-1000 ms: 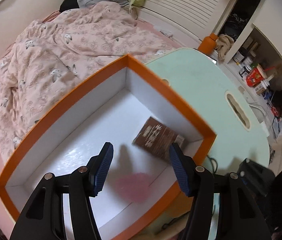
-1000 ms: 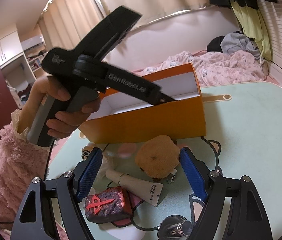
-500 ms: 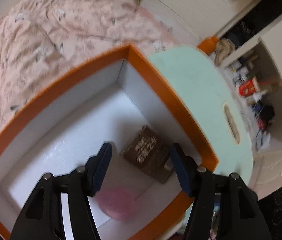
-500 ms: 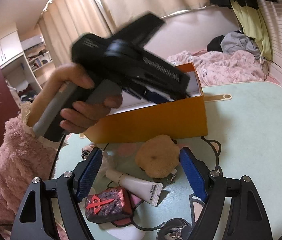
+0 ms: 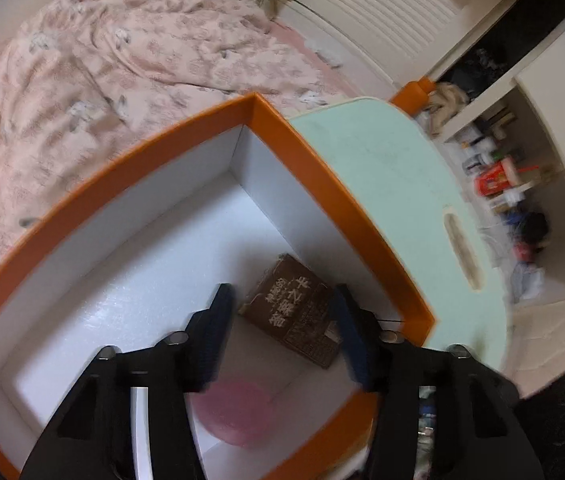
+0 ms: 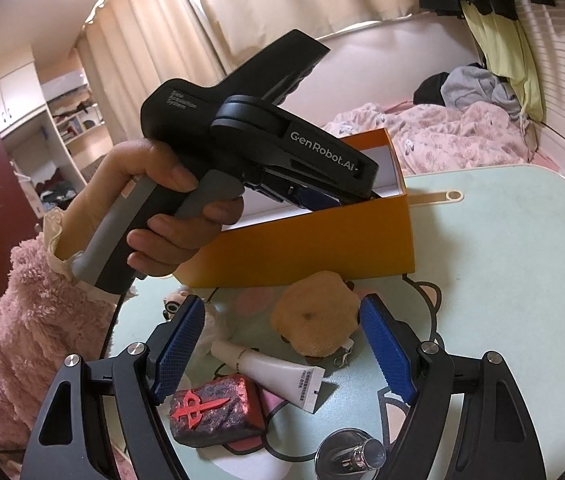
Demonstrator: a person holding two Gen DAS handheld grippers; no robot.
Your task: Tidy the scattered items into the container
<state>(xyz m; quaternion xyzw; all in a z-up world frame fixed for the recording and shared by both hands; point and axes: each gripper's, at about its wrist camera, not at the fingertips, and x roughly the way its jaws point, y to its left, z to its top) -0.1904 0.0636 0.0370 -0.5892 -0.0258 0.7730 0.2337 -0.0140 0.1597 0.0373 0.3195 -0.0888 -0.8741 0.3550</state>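
An orange box with a white inside stands on the mint table. In it lie a brown printed packet and a blurred pink round item. My left gripper points down into the box. Its jaws are closing, with nothing pressed between the pads. In the right wrist view a hand holds it over the box. My right gripper stands open above a tan plush, a white tube and a purple block with a red sign.
A shiny round capped thing lies at the near edge, and a small panda figure is left of the plush. A bed with a pink quilt runs behind the table. Shelves stand to the right.
The left gripper has tipped further down over the box and its jaws have narrowed. The pink item has settled on the box floor. The right gripper has not moved.
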